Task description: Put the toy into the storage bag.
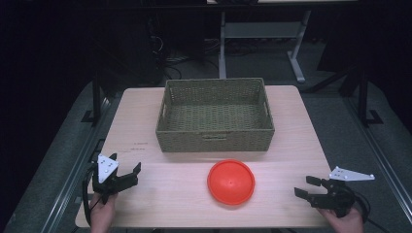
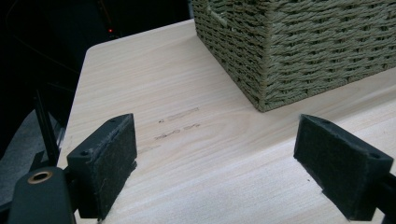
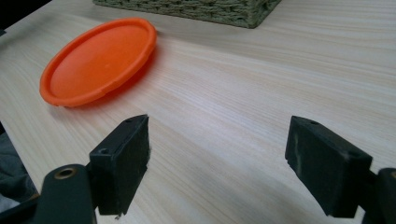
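The orange plate [image 1: 231, 182] lies flat on the table [image 1: 145, 121], just in front of the woven basket [image 1: 215, 116], which sits toward 12 o'clock. The left gripper [image 1: 127, 175] waits at about 8 o'clock with its jaws wide apart and nothing in them. The right gripper [image 1: 307, 187] waits at about 4 o'clock, jaws wide apart and empty too, facing the plate. I think the job is only starting. Next, a gripper probably has to slide over and pinch the plate's thin rim.
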`<act>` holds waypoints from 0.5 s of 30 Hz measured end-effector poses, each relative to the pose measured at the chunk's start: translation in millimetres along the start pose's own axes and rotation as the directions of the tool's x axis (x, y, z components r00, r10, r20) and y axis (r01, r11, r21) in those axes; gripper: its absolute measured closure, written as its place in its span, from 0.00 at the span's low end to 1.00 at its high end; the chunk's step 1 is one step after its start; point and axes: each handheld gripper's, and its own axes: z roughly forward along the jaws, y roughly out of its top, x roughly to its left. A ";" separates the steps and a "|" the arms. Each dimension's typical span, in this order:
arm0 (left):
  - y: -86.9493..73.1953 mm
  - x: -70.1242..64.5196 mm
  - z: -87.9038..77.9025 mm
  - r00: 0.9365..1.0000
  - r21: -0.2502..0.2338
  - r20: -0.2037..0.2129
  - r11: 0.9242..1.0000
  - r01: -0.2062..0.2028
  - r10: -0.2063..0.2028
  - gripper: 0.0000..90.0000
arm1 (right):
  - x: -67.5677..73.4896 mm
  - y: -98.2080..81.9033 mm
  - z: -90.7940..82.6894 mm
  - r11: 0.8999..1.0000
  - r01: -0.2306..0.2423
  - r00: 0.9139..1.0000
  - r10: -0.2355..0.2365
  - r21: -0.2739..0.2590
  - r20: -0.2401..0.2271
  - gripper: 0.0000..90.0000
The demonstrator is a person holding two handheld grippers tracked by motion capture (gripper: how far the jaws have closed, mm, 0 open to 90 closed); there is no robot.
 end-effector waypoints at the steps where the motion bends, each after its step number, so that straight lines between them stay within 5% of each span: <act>1: 0.0 -0.8 0.2 1.000 0.001 0.000 1.000 -0.006 0.006 0.14 | 0.5 0.8 1.2 1.000 0.006 1.000 -0.006 0.004 -0.005 0.23; 15: -0.9 -4.9 -0.2 0.999 -0.006 0.024 0.999 -0.041 0.041 0.14 | 23.9 15.1 21.3 0.997 0.065 0.997 -0.063 0.035 -0.054 0.22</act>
